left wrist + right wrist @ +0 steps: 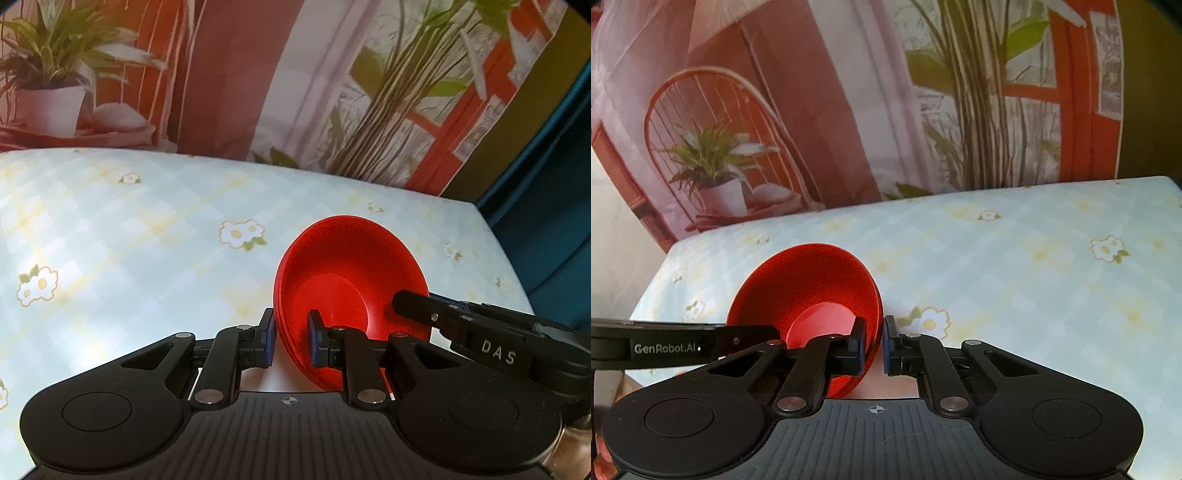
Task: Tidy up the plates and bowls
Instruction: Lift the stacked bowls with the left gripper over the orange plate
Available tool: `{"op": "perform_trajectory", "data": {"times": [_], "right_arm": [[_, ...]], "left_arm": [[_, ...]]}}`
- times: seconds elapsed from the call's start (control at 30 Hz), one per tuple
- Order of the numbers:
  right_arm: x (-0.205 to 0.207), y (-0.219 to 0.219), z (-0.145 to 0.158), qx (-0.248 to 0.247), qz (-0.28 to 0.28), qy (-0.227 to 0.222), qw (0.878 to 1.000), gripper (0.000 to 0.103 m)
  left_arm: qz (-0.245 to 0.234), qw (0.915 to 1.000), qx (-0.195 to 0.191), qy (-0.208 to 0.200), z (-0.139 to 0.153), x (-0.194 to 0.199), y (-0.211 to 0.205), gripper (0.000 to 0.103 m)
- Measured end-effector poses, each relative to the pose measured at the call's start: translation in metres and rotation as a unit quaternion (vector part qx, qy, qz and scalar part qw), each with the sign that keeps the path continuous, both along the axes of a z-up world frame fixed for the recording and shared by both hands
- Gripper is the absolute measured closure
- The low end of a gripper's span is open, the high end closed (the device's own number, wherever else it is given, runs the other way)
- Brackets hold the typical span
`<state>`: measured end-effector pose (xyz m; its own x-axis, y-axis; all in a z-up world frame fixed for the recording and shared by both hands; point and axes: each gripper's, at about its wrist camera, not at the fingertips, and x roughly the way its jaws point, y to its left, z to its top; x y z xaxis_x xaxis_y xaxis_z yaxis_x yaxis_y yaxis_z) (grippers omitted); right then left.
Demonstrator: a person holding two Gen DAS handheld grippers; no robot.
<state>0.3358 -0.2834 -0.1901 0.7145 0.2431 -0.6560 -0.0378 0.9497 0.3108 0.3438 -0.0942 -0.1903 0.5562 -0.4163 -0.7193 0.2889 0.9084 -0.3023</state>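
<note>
A stack of red plates stands tilted on edge in the left wrist view, held above the flowered tablecloth. My left gripper is shut on the stack's near rim. My right gripper reaches in from the right behind the stack. In the right wrist view a red bowl is tilted with its inside facing me. My right gripper is shut on the bowl's right rim. My left gripper crosses in from the left beside the bowl.
The table has a pale blue and yellow checked cloth with daisies. A printed backdrop of curtains, plants and a chair hangs behind it. A dark blue surface lies past the table's right edge.
</note>
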Motion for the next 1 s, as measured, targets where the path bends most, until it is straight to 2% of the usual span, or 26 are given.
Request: {"op": "perform_trajectory", "data": {"times": [0.23, 0.5, 0.73, 1.0], "right_arm": [[-0.013, -0.001, 0.025, 0.004, -0.005, -0.022, 1.0, 0.096], [-0.038, 0.023, 0.048, 0.003, 0.013, -0.041, 0.999, 0.096], [-0.062, 0.051, 0.052, 0.003, 0.034, -0.042, 0.999, 0.096], [-0.086, 0.073, 0.037, 0.002, 0.046, -0.022, 0.999, 0.096]], "left_arm": [[0.001, 0.9996, -0.009, -0.026, 0.024, -0.019, 0.005, 0.084], [0.012, 0.9989, -0.004, -0.045, 0.042, -0.054, 0.029, 0.084], [0.02, 0.9991, 0.006, -0.038, 0.037, -0.084, 0.052, 0.084], [0.027, 0.9994, 0.003, -0.02, 0.023, -0.106, 0.073, 0.084]]}}
